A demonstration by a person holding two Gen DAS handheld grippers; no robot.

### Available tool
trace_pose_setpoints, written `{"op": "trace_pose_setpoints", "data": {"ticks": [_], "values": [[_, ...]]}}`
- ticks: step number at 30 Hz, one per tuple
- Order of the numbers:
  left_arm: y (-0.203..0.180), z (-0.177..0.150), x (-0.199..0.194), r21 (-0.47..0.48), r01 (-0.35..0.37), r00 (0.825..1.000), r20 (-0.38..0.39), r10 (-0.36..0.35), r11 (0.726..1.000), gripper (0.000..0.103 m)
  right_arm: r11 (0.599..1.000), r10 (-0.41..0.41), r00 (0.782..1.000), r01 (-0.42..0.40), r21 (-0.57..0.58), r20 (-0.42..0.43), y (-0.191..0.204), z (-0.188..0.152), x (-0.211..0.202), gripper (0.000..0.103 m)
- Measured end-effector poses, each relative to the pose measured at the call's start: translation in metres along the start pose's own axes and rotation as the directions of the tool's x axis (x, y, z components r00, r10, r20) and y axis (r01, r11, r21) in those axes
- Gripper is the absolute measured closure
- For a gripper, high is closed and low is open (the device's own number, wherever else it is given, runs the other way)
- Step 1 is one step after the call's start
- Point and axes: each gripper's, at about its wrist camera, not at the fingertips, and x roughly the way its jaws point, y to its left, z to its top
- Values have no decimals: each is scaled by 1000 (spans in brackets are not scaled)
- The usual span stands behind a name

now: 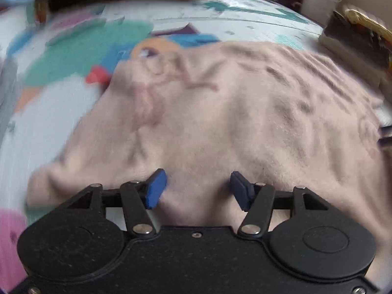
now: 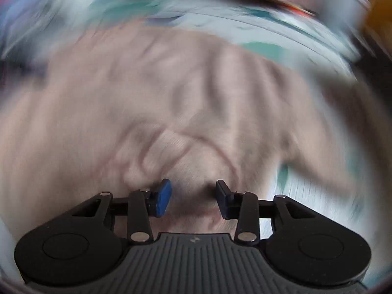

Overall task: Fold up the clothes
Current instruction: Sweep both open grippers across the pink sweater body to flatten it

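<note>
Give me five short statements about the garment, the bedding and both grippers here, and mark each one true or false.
1. The garment spread on the surface is pale pink. True.
2. The left gripper has its jaws clamped shut on a fold of cloth. False: its blue pads stand apart with pink fabric showing between them.
3. The sheet under the garment is plain white. False: it carries teal, blue, orange and red cartoon patterns.
4. The right gripper is open above the pink fabric. True.
5. The right wrist view is sharp. False: it is heavily motion-blurred.
</note>
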Motion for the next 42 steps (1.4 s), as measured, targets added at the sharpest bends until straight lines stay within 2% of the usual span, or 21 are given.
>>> {"op": "trace_pose_setpoints", "data": {"ticks": [3,4,6,9,11,12,14,16,20,23,25,26,28,30,32,35,36,38,39,41,42], "values": [[-7,8,-23,121,-30,992,122,15,992,55,1000,-14,998,15,-15,61,3,2,-17,62],[-4,8,-24,118,-15,993,120,1,993,53,1000,9,997,-8,-14,80,5,1,-19,63],[4,-4,-12,125,-33,999,15,32,992,45,1000,18,999,-17,-18,45,3,-11,-14,60],[-14,-5,-41,220,-126,992,52,118,967,54,1000,20,1000,-20,-12,0,-2,-29,-8,51],[-31,-3,-88,234,-27,992,125,-2,972,54,1000,-15,999,14,6,47,-3,-33,-21,56],[-41,-11,-99,243,30,992,109,-58,970,54,1000,-5,996,5,1,88,1,-33,-29,56],[-62,-31,-116,262,144,985,55,-163,954,54,996,61,994,-55,-63,88,20,-37,-29,58],[-75,-65,-122,374,158,987,-74,-141,914,53,991,91,996,-89,-100,18,30,-50,-16,58],[-58,-86,-147,351,157,988,-68,-142,923,53,996,89,996,-88,-34,21,7,-70,-26,47],[-69,-74,-161,414,137,990,-44,-130,900,54,989,85,996,-80,-125,30,14,-61,-37,50],[-70,-72,-161,373,207,978,-69,-195,905,53,974,129,991,-118,-194,46,26,-51,-46,51],[-70,-79,-155,381,219,975,-115,-189,898,53,965,144,989,-136,-224,23,32,-49,-44,51],[-64,-94,-152,413,198,979,-124,-161,889,51,964,161,986,-168,-208,-51,28,-59,-37,48],[-62,-86,-166,374,186,982,-95,-162,908,51,975,156,987,-161,-151,-43,14,-57,-45,46],[-64,-82,-184,370,178,983,-32,-179,912,51,973,153,988,-148,-175,19,14,-53,-64,48],[-68,-91,-181,363,184,983,-89,-162,914,51,955,207,978,-203,-218,-1,25,-56,-73,48],[-69,-100,-166,363,180,974,-195,-115,914,49,949,199,977,-210,-236,-70,29,-65,-65,48],[-52,-96,-162,257,194,960,-247,-130,947,45,953,212,972,-229,-197,-105,21,-70,-59,46],[-49,-88,-162,227,173,959,-262,-111,958,55,956,210,972,-227,-183,-110,18,-69,-60,47],[-58,-80,-176,331,124,984,-164,-73,936,55,959,187,974,-209,-194,-125,16,-66,-62,52],[-62,-78,-178,346,141,986,-132,-101,927,55,956,192,975,-211,-202,-109,19,-64,-64,52]]}}
